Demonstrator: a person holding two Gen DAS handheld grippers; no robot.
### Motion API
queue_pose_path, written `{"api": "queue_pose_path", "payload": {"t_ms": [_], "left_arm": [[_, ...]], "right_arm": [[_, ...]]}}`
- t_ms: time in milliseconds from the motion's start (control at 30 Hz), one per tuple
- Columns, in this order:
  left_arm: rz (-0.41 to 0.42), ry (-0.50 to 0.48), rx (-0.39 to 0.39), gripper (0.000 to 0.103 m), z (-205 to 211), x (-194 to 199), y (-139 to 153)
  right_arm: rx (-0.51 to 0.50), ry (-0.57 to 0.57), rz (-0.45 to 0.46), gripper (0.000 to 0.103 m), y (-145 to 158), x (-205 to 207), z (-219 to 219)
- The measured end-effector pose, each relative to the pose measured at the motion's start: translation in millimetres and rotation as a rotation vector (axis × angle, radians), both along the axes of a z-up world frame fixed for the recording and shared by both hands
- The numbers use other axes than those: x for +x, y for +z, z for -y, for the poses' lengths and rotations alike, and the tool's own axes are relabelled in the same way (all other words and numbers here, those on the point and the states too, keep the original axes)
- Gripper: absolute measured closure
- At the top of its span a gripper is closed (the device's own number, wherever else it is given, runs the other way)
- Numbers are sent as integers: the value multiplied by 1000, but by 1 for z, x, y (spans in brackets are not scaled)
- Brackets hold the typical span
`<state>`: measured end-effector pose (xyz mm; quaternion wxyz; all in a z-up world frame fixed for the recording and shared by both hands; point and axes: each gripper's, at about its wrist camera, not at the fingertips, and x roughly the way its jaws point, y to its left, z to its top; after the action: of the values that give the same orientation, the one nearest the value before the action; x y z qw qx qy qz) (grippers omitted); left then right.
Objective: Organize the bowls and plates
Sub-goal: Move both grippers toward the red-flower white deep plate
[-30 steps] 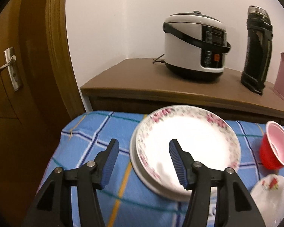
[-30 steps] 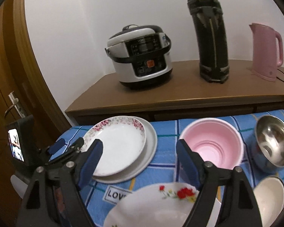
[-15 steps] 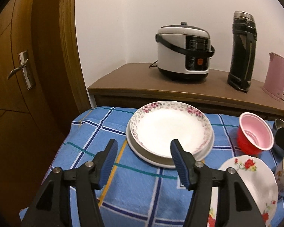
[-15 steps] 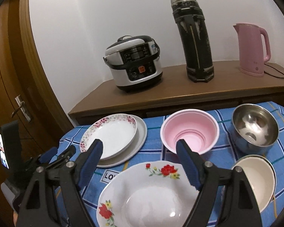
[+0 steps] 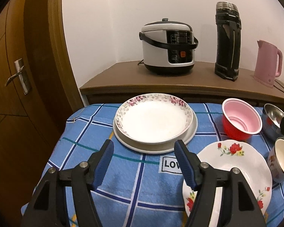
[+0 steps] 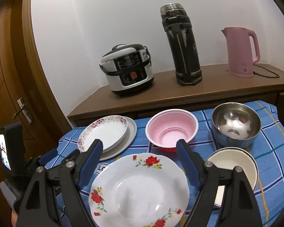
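A floral-rimmed plate [image 5: 153, 119] [image 6: 106, 132] rests on a plain white plate [image 5: 191, 134] at the far left of the blue checked tablecloth [image 5: 123, 179]. My left gripper [image 5: 143, 153] hovers just in front of that stack, its jaws opening with nothing between them. A red-flowered plate [image 6: 140, 189] [image 5: 236, 166] lies near the front. My right gripper [image 6: 139, 151] stands open above its far rim, empty. Behind sit a pink bowl [image 6: 171, 130] [image 5: 240, 119], a steel bowl [image 6: 235, 124] and a cream enamel bowl [image 6: 234, 170].
A wooden sideboard [image 6: 179, 98] behind the table carries a rice cooker [image 6: 127, 70], a tall black flask [image 6: 181, 47] and a pink kettle [image 6: 240, 51]. A wooden door [image 5: 13, 94] stands at the left. The left gripper's body with a small screen [image 6: 7, 151] shows at the left.
Both grippers have drawn back from the dishes, so more of the table shows. The left one's jaws have widened and no longer straddle the floral-rimmed plate's rim.
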<state>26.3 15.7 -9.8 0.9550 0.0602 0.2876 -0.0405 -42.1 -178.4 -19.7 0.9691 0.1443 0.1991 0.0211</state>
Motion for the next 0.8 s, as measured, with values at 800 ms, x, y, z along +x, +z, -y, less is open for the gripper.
{"api": "queue_pose_path", "payload": {"t_ms": [800], "left_arm": [[-110, -85, -70, 35, 2, -9, -21]], "right_arm": [[-23, -54, -65, 33, -31, -36, 41]]}}
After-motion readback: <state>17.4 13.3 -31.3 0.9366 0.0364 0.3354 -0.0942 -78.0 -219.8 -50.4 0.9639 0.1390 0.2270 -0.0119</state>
